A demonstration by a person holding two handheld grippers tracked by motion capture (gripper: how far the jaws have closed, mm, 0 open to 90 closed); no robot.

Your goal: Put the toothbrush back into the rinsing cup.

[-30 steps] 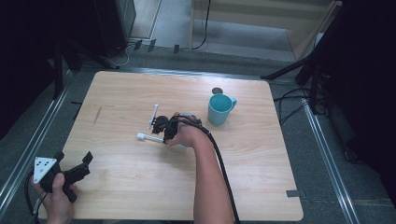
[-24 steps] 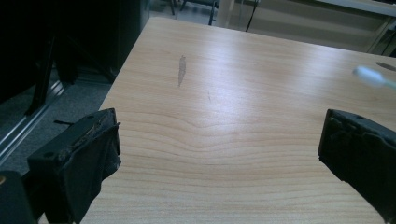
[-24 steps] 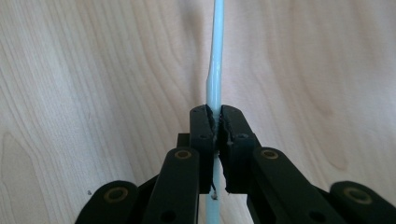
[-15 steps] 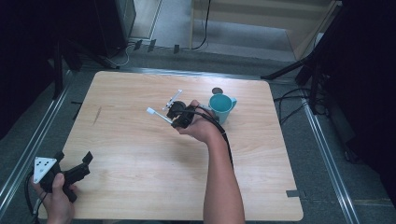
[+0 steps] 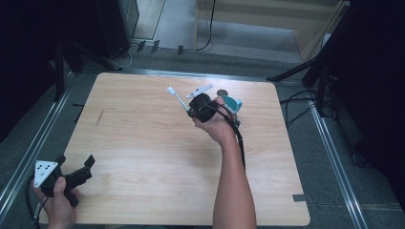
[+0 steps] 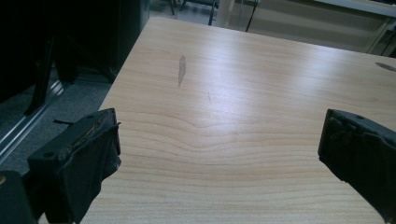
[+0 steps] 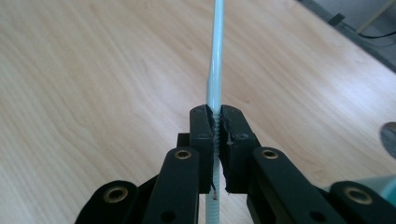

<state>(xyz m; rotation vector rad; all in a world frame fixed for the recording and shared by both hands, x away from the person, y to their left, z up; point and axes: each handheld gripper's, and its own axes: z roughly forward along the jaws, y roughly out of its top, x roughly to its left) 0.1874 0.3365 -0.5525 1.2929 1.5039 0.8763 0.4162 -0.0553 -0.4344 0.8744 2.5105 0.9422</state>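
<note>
1. My right gripper (image 5: 192, 112), a black two-jaw tool held above the middle of the table, is clenched on a thin pale blue-white plastic stick (image 7: 215, 70); in the right gripper view its pads press the shaft from both sides.
2. The stick's long axis runs straight out beyond the pads, and a ribbed stretch of it passes down between the jaws. In the high view (image 5: 177, 98) its free end points toward the far left of the table and carries a small white head. It is lifted clear of the wood.
3. A teal cup (image 5: 232, 103) stands just behind my right hand (image 5: 217, 125), partly hidden by it.
4. My left gripper (image 5: 76, 172), at the near left corner of the table, is released: in the left gripper view its jaws stand wide apart with bare wood between them.
5. The surface is a light wooden tabletop with rounded corners (image 5: 143, 143), bearing a small dark mark (image 6: 181, 70) toward its left side.
6. Around the table lie grey floor, metal rails (image 5: 334, 157), trailing cables and dark stands.
</note>
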